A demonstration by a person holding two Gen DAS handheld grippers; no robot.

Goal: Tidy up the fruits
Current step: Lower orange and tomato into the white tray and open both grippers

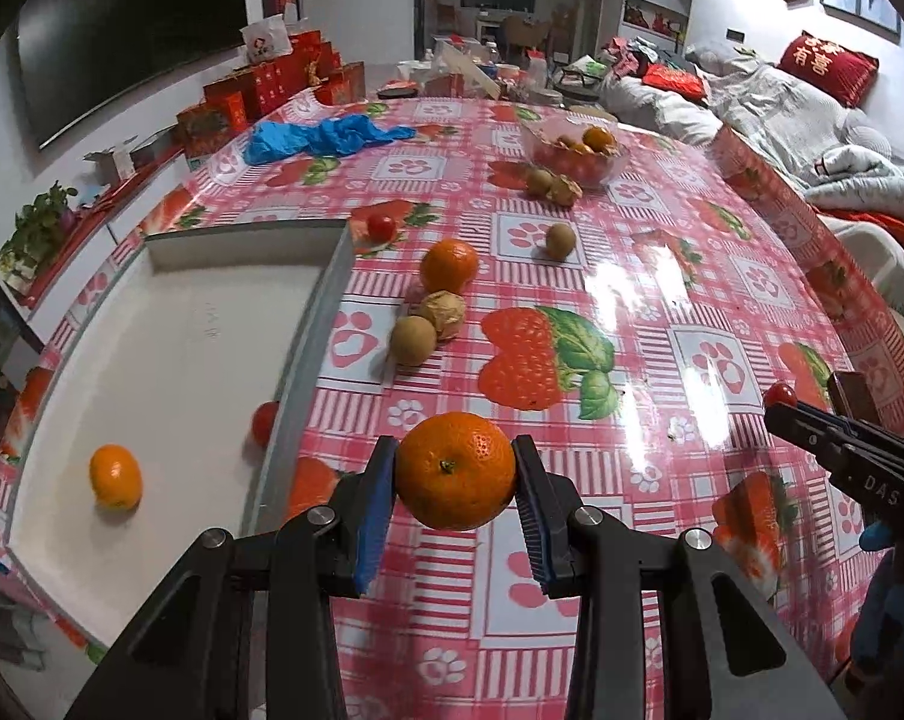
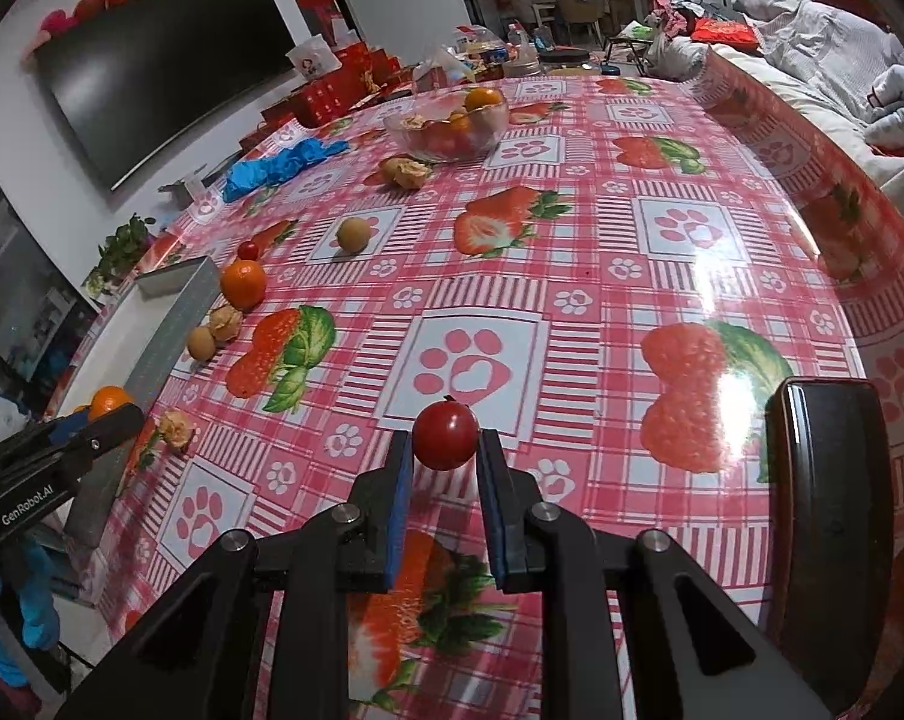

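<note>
Left tongs [image 1: 455, 471] grip a mandarin [image 1: 455, 468]; right tongs [image 2: 444, 444] grip a cherry tomato [image 2: 446, 433]. Tray [image 1: 308, 324] holds two fruits (most remain scattered on the counter [image 1: 661, 312]).

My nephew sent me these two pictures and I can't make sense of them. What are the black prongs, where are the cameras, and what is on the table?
No robot here: a person holds a two-finger tool in each hand, each with a camera looking along its fingers. One picture is from the left tool, gripping a mandarin. The other is from the right tool, gripping a cherry tomato. On the strawberry-print tablecloth lie loose fruits, a glass bowl of fruit, blue gloves and a white tray already holding one mandarin.
</note>
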